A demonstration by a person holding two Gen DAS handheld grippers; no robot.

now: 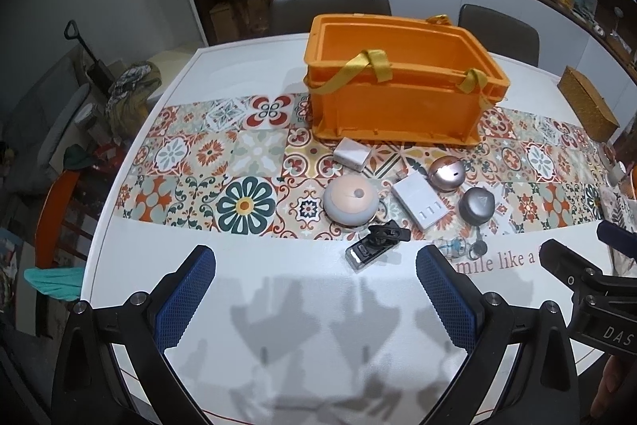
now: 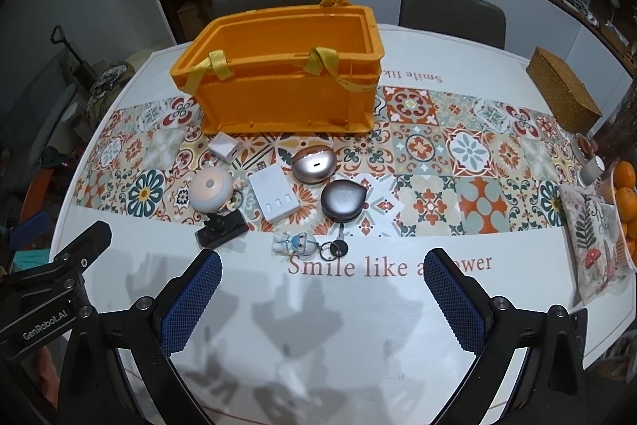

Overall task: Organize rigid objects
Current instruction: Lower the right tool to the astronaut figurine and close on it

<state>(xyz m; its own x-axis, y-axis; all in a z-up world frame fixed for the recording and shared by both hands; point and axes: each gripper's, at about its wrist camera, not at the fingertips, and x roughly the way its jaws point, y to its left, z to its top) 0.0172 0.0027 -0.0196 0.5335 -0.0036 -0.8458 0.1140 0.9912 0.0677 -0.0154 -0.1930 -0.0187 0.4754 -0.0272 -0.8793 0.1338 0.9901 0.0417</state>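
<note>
Across table (image 1: 139,265), orange crate (image 1: 398,106) lengthwise.

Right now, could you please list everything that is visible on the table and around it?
crate: 1, orange with yellow straps, far middle of table, looks empty
small charger: 1, white, before the crate
round lamp-like gadget: 1, peach and grey, left
power bank: 1, white, middle
rose-gold round case: 1, right of power bank
grey teardrop case: 1, nearer
black clip gadget: 1, near edge of runner
astronaut keychain: 1, white-blue, nearest
wicker box: 1, brown, far right
oranges: several, right edge
chairs: 2, grey, behind table
left gripper: open, empty
right gripper: open, empty
</note>
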